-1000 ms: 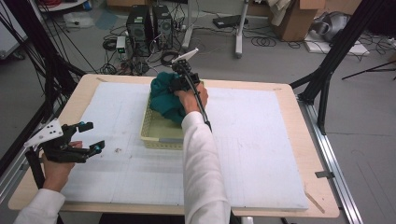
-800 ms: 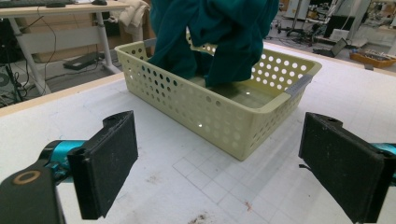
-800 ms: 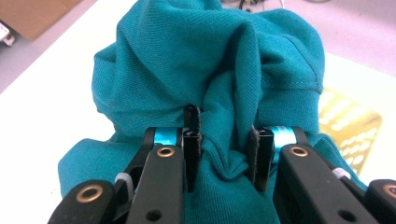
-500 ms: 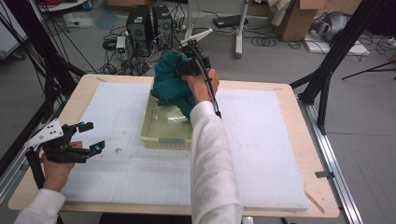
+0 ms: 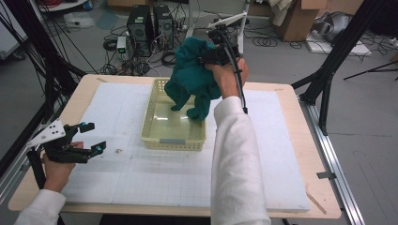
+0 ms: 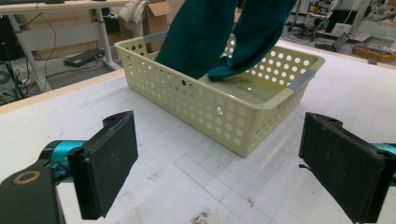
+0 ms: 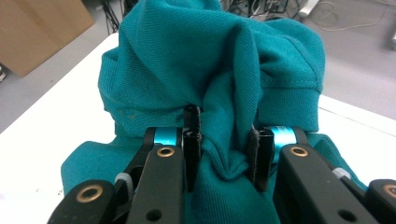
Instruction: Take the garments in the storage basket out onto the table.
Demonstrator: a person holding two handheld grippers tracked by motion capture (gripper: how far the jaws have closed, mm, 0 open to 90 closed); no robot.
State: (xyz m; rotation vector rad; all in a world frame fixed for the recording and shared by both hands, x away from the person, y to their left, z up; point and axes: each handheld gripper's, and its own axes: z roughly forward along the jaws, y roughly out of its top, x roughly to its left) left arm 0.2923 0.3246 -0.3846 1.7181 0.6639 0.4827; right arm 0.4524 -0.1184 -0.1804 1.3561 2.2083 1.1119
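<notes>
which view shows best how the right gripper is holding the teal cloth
The right gripper view: its jaws pinch a bunched fold of the teal cloth. The high view shows the cloth hanging over the basket; the left gripper view shows its lower ends in the basket.

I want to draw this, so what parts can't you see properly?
- Right gripper, high view: jaws buried in the teal cloth.
- Cloth, left gripper view: top cut off by the frame edge.
- Basket, right gripper view: hidden behind the bunched cloth.
- Left gripper, left gripper view: body cut off below.

White long sleeves; black grippers (image 5: 91,138) with cyan collars. Brass-ringed screw holes; one grey three-cornered plate (image 5: 46,132); a black cable (image 5: 238,75).
</notes>
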